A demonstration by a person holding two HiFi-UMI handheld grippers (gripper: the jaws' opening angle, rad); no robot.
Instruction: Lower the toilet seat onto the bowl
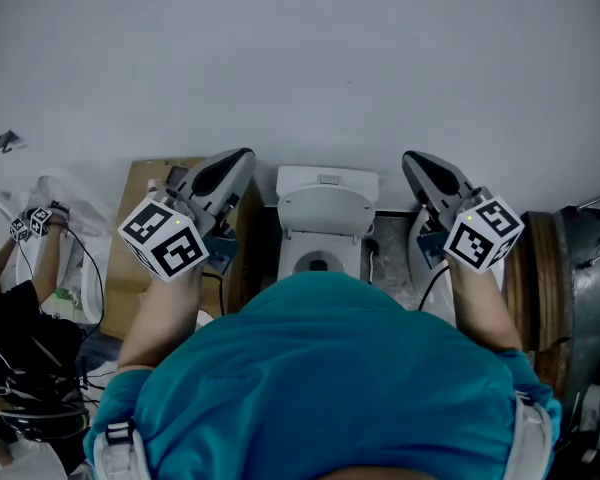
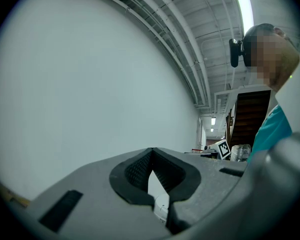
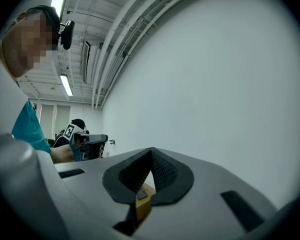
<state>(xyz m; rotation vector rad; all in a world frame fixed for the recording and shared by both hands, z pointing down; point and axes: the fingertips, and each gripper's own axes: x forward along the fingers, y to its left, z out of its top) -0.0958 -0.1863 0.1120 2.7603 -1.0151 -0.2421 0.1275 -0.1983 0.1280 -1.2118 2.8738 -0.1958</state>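
Observation:
A white toilet [image 1: 325, 230] stands against the wall, straight ahead of me and partly hidden by my teal shirt. Its seat [image 1: 326, 211] looks raised against the tank [image 1: 327, 178], and the bowl [image 1: 318, 262] shows open below it. My left gripper [image 1: 244, 157] is held up left of the toilet, apart from it, jaws shut and empty. At the toilet's right, my right gripper [image 1: 411, 160] is also shut on nothing. Both gripper views look at bare wall past closed tips: left gripper [image 2: 151, 150], right gripper [image 3: 151, 150].
A cardboard box [image 1: 148, 230] stands left of the toilet. Further left another person [image 1: 15, 318] holds marker-cube grippers. A round wooden piece [image 1: 540, 268] and grey metal equipment [image 1: 592, 268] stand at the right. The white wall [image 1: 310, 58] is close behind the toilet.

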